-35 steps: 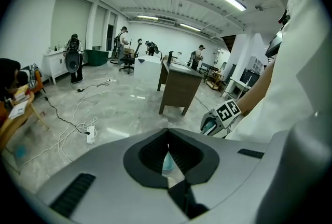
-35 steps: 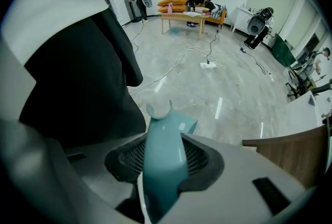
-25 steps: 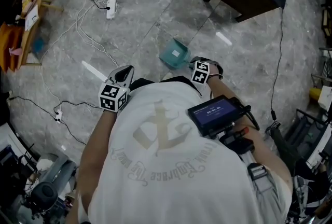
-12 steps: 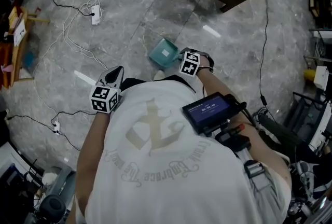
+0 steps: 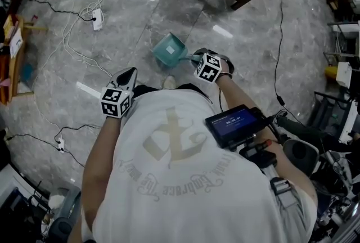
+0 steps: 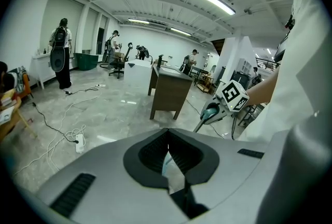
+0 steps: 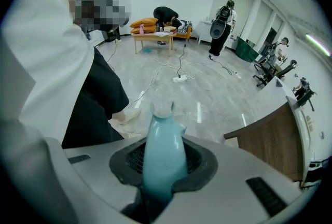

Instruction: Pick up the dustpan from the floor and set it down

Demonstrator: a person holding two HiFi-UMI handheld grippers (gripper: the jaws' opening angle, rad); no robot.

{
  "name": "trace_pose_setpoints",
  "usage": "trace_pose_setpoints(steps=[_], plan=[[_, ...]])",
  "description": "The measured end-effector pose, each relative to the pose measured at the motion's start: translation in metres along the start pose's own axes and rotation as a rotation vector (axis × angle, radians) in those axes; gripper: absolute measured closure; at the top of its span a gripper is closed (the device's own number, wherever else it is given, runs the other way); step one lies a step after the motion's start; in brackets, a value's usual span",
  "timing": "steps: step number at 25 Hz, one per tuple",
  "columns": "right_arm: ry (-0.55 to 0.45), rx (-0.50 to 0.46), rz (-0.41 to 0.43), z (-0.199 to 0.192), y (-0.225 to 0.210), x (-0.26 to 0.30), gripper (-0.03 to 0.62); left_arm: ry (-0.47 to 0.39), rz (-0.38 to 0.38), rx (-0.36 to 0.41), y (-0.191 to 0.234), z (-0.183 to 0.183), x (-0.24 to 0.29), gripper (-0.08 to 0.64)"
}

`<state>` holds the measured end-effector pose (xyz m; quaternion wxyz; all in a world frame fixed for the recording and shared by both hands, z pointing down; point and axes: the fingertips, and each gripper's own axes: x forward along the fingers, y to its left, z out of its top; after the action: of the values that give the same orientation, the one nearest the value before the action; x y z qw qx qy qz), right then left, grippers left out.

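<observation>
Teal plastic dustpan (image 5: 167,49) hangs just beyond the fingertips of the right gripper (image 5: 197,58), whose pads are clamped on its slim teal handle (image 7: 165,140). From above, the scoop seems to be clear of the grey marble floor (image 5: 112,22), though the gap under it is hard to judge. The left gripper (image 6: 168,163) carries nothing. Its fingers are pressed together, and only a pale sliver shows between them.

To set the pan down well, keep the squeeze firm so the handle cannot twist between the pads. Bring the scoop down flat, and part the fingers only once its base rests on the floor.

The right gripper view shows the grip itself, with the notched handle end poking out past the fingertips, but it hides the scoop. The head view shows the scoop but not the pads. Only the left gripper view shows the handle from the side, near a brown wooden desk (image 6: 168,91).
</observation>
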<state>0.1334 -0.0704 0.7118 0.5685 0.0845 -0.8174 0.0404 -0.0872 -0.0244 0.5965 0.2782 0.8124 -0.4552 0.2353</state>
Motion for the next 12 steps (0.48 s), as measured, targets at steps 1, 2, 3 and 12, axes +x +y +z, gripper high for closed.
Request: trace_pose_setpoints(steps=[1, 2, 3, 12], plan=[[-0.008, 0.005, -0.007, 0.004, -0.001, -0.005, 0.497, -0.005, -0.002, -0.002, 0.0, 0.002, -0.001, 0.548], [-0.017, 0.008, -0.014, 0.008, -0.002, -0.011, 0.497, -0.012, -0.002, -0.007, 0.001, 0.003, -0.002, 0.548], [-0.025, 0.011, -0.02, 0.012, -0.002, -0.016, 0.497, -0.019, -0.002, -0.014, 0.001, 0.004, -0.003, 0.548], [-0.112, 0.022, -0.066, 0.066, -0.009, -0.057, 0.497, -0.055, 0.021, -0.045, 0.019, 0.004, -0.026, 0.548]])
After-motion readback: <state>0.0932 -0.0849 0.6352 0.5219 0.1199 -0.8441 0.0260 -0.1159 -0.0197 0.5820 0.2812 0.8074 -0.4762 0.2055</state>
